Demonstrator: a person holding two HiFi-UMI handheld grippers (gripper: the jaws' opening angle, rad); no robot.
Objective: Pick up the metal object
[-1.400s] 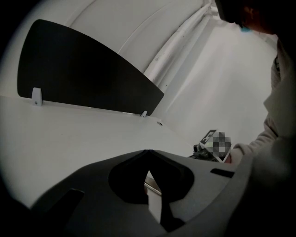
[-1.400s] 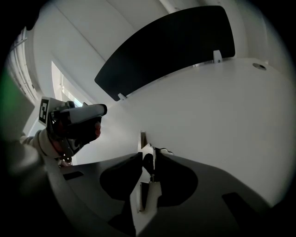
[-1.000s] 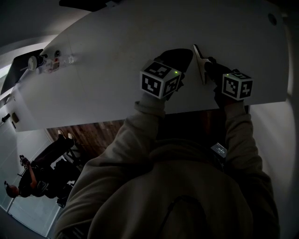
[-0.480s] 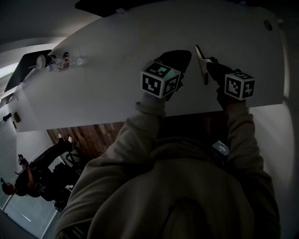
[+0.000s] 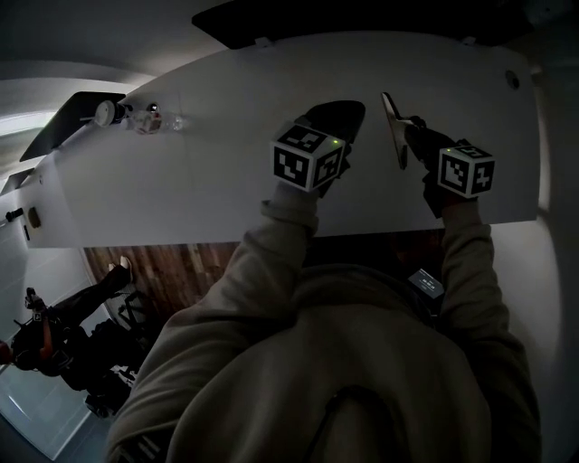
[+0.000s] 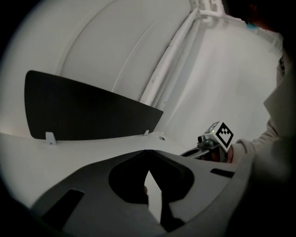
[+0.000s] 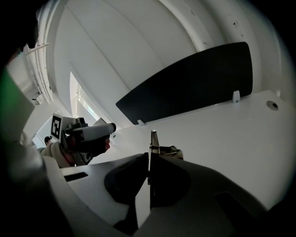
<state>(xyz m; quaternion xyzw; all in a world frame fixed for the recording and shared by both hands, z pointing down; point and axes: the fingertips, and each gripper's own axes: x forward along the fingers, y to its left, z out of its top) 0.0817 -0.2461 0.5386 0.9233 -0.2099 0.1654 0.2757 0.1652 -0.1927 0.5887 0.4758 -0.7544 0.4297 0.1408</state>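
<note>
The metal object (image 5: 393, 129) is a thin flat piece, held up over the white table (image 5: 217, 172) right of centre. My right gripper (image 5: 410, 129) is shut on it. In the right gripper view it stands edge-on (image 7: 151, 147) between the closed jaws, with a shiny fitting on its right side. My left gripper (image 5: 355, 108) hovers just left of it, over the table's middle. Its jaws meet at the tips (image 6: 146, 151) with nothing between them. Each gripper shows in the other's view: the left (image 7: 111, 128), the right (image 6: 210, 141).
A black panel (image 5: 362, 18) stands along the table's far edge. Small items (image 5: 136, 118) sit at the far left corner, and a round hole (image 5: 513, 80) is at the far right. The near edge (image 5: 271, 231) runs just under my wrists. Another person (image 5: 45, 339) is on the floor, lower left.
The view has shifted slightly. Both grippers keep their places over the table, and the right one still holds the metal object.
</note>
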